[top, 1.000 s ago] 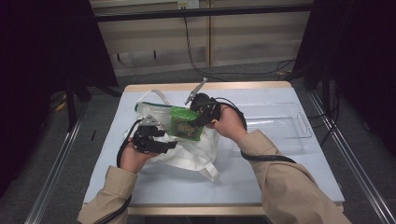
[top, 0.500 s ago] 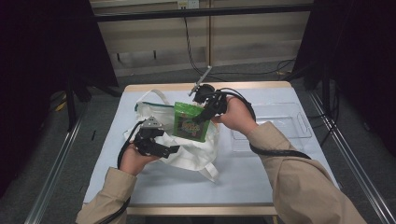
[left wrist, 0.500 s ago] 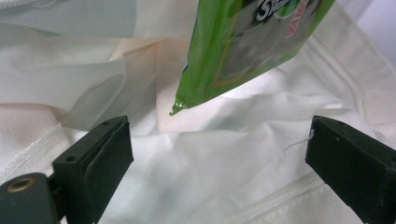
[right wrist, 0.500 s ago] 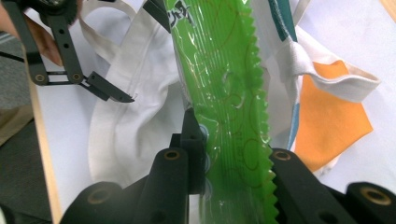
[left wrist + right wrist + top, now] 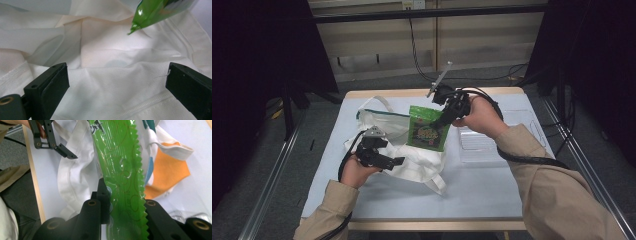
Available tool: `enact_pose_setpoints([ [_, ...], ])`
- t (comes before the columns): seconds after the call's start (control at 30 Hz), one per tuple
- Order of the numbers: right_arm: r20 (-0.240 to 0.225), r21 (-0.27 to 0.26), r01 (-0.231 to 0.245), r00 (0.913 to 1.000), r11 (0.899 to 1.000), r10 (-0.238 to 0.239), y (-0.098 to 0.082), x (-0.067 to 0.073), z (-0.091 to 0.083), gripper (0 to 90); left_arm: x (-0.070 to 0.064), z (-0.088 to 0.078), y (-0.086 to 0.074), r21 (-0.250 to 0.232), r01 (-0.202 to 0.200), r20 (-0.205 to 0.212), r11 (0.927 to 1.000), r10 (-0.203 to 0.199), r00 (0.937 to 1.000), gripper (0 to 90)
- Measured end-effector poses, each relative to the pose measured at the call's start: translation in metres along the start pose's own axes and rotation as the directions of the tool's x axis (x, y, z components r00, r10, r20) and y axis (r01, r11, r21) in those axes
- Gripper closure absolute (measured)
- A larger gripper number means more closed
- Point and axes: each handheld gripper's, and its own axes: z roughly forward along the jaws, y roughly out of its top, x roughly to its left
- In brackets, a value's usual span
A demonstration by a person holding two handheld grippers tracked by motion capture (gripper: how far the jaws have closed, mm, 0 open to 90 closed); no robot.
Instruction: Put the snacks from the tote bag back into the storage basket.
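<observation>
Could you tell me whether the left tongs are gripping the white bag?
No, the left tongs stand wide open over the white bag, their pads pressing on nothing.

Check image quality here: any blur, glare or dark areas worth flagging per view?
High view: table lit, surroundings nearly black, green packet sharp. Left gripper view: white bag evenly lit, packet corner soft. Right gripper view: glare streaks on the packet, right gripper close and slightly soft.

The high view looks forward and down over the whole table (image 5: 377, 200) from afar, while both gripper views sit close, sharing the white bag (image 5: 120, 82) and green packet (image 5: 120, 170).
</observation>
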Motion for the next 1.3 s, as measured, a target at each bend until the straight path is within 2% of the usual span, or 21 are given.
enact_pose_setpoints([
  [0.03,-0.002,0.000,-0.005,1.0000,1.000,0.005,-0.001,0.000,-0.002,78.0,0.000,0.000,0.000,0.011,-0.001,-0.004,0.9999,0.001,1.0000,4.6],
  [0.07,-0.007,-0.002,0.011,0.9999,1.000,-0.011,-0.002,-0.002,-0.004,78.0,0.000,0.000,0.000,0.013,-0.004,-0.004,0.9999,0.004,1.0000,4.6],
  [0.23,-0.029,0.002,0.000,0.9996,1.000,0.000,-0.005,-0.001,-0.016,78.1,0.000,0.001,0.001,0.010,0.002,0.001,0.9999,-0.002,1.0000,4.6],
  [0.4,-0.036,0.005,0.012,0.9993,1.000,-0.011,-0.005,-0.002,-0.031,78.1,0.002,0.001,0.000,0.013,0.007,-0.005,0.9999,-0.007,1.0000,4.7],
  [0.57,-0.031,0.015,0.014,0.9994,1.000,-0.013,-0.008,-0.002,-0.046,78.1,0.002,0.001,-0.001,0.016,0.006,0.000,0.9999,-0.006,1.0000,5.5],
  [0.67,-0.029,0.039,0.026,0.9993,0.999,-0.025,-0.012,-0.005,-0.053,78.1,0.002,0.001,-0.001,0.019,0.014,-0.001,0.9997,-0.014,0.9999,5.5],
  [0.83,-0.022,0.041,0.015,0.9996,0.999,-0.014,-0.022,-0.012,-0.063,78.1,0.001,0.002,0.000,0.032,0.003,0.002,0.9995,-0.003,1.0000,5.2],
  [1.0,-0.015,0.059,0.008,0.9999,0.998,-0.007,-0.034,-0.020,-0.073,78.1,0.002,0.002,-0.001,0.021,0.006,0.005,0.9998,-0.006,1.0000,5.1],
  [1.13,0.002,0.055,0.023,0.9997,0.998,-0.023,-0.045,-0.027,-0.082,78.1,0.002,0.002,-0.001,0.031,0.002,0.007,0.9995,-0.002,1.0000,5.0],
  [1.2,0.008,0.062,0.012,0.9999,0.998,-0.012,-0.051,-0.031,-0.086,78.1,0.001,0.003,0.000,0.034,0.002,-0.002,0.9994,-0.002,1.0000,5.0],
  [1.3,0.022,0.052,0.001,0.9998,0.999,-0.002,-0.061,-0.038,-0.093,78.1,0.001,0.005,0.000,0.033,0.006,0.006,0.9995,-0.006,1.0000,5.0],
])
